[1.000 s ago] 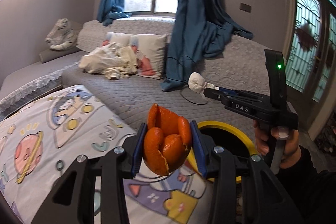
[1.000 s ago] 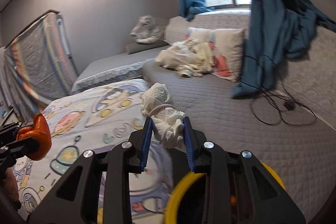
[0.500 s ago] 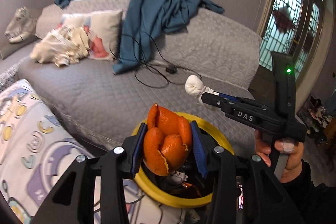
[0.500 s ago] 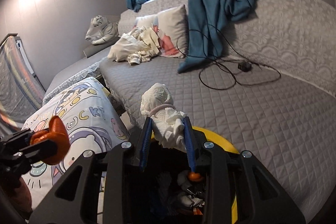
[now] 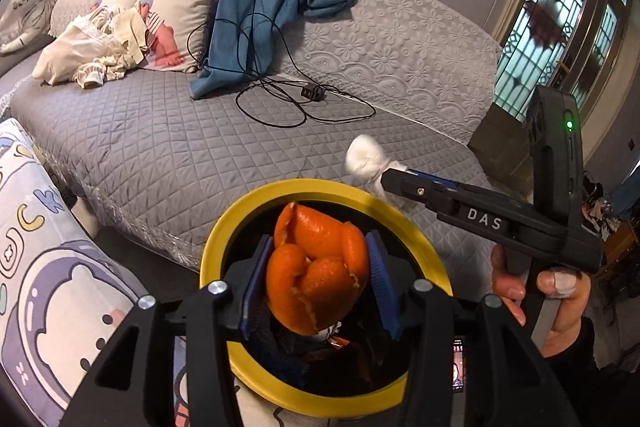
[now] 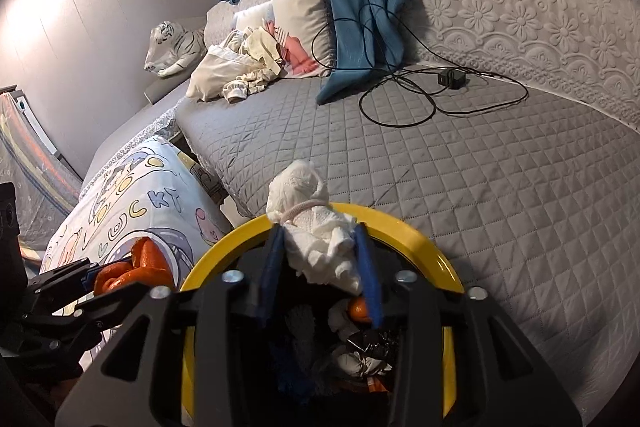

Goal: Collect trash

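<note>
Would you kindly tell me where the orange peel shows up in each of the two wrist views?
Left wrist: the orange peel sits bottom centre, clamped in the left gripper above the yellow-rimmed bin.
Right wrist: the peel is at the lower left edge, beside the bin's rim.
Shared landmark: the black charger on the grey sofa.

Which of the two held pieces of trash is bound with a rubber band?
The white tissue wad in the right tool; the left tool's orange peel is unbound.
</note>
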Available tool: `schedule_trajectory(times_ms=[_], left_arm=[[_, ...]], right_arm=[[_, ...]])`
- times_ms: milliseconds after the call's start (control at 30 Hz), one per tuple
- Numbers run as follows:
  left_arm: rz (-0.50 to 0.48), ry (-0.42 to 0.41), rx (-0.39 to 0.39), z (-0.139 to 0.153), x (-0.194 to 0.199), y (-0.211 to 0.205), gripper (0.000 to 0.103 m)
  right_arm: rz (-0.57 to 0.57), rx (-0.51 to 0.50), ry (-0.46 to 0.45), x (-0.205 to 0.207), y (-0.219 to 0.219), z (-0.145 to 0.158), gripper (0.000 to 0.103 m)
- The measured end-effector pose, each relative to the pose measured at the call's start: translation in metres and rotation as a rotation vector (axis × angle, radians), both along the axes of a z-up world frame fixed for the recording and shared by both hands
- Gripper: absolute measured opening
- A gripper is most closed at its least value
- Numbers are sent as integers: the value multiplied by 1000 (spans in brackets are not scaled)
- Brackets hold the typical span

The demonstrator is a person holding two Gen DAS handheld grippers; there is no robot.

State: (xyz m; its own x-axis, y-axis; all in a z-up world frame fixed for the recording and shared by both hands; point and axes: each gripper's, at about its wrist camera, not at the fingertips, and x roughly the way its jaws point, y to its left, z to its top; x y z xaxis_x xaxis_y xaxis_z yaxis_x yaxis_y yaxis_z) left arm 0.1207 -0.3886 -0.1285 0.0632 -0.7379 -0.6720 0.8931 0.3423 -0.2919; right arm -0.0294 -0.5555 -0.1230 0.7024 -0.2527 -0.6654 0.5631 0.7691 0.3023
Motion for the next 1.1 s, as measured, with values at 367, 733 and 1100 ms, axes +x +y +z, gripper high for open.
schedule_trajectory(times_ms=[367, 733, 1100], left_arm=[[83, -13, -52, 23, 16, 31, 54], [345, -140, -131, 84, 46, 153, 54], [749, -291, -160, 122, 45, 332, 65]], right_arm=[[-40, -7, -5, -3, -2, 13, 48], [109, -166, -76, 47, 73, 75, 49], [439, -260, -163, 119, 227, 123, 61]])
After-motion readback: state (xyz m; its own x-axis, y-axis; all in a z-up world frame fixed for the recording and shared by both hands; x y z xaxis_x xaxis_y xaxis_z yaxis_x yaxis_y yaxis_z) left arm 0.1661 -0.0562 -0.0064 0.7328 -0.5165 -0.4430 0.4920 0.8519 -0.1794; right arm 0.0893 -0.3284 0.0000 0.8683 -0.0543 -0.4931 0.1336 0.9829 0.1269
